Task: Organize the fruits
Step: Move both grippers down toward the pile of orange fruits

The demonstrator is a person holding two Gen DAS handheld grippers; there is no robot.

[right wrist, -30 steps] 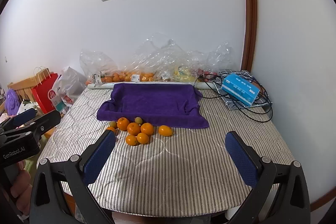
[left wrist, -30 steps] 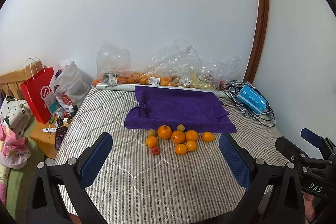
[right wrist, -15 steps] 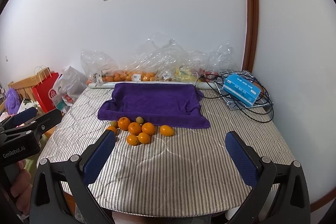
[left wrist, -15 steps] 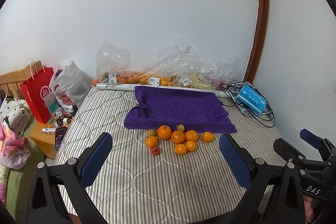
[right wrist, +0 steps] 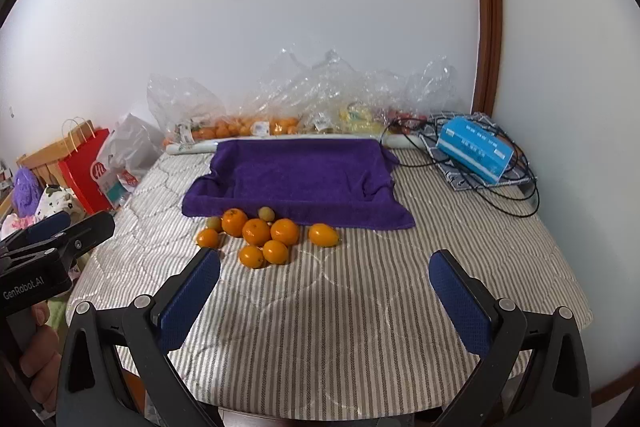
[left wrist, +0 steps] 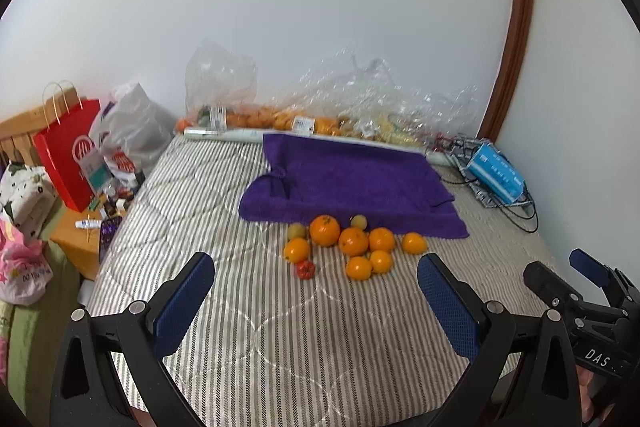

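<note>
A cluster of orange fruits with two small green ones and a small red one lies on the striped mattress, just in front of a purple towel. The cluster also shows in the right wrist view, with one orange fruit apart on the right and the purple towel behind it. My left gripper is open and empty, well short of the fruits. My right gripper is open and empty, also short of them.
Clear plastic bags of fruit line the wall behind the towel. A blue box on cables sits at the back right. A red paper bag and a nightstand stand left of the bed. The mattress front edge is near.
Both grippers have edged slightly forward toward the fruits; the jaws stay open and the fruits have not moved.
</note>
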